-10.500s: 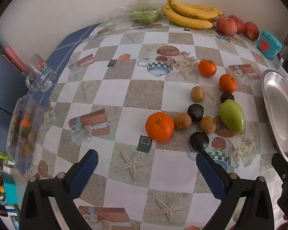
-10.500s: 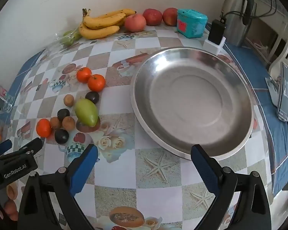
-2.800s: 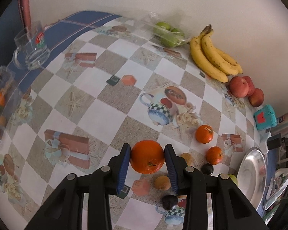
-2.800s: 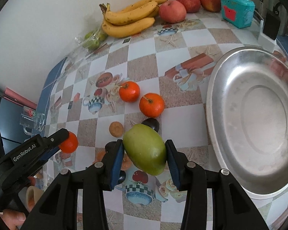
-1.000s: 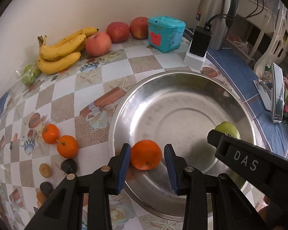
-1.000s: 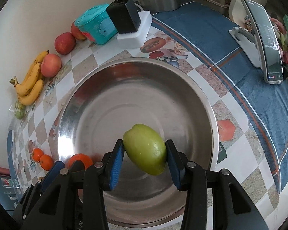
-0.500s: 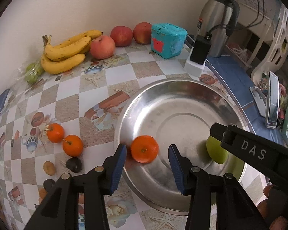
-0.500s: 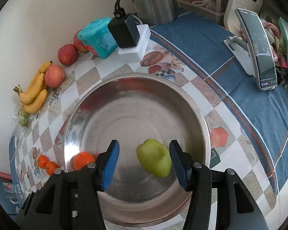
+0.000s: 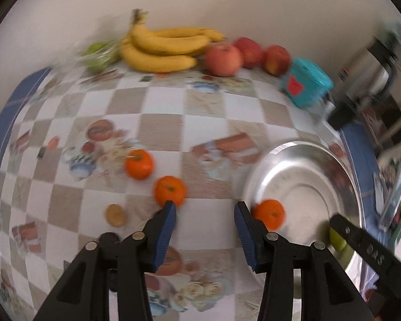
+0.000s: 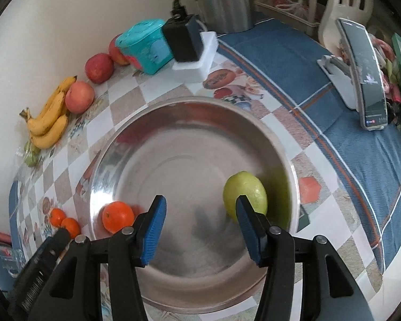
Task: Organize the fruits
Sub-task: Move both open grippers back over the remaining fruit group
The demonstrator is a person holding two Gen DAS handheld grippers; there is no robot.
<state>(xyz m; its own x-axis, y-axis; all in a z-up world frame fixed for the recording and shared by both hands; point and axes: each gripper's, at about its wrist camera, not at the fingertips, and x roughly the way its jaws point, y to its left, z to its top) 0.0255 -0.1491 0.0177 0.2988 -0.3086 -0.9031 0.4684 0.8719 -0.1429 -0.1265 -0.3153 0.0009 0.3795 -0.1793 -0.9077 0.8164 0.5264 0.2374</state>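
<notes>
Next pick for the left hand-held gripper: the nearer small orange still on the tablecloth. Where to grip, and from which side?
Take the nearer small orange across its widest middle, coming down from above. It is round with its stem up, so no side grips better. Set the fingers left and right of it in the left wrist view: the other orange sits up-left, apart, and a dark fruit seems hidden behind the left finger.

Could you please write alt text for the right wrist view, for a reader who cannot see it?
The open right gripper hovers over a steel bowl holding an orange and a green fruit, neither one gripped.
</notes>
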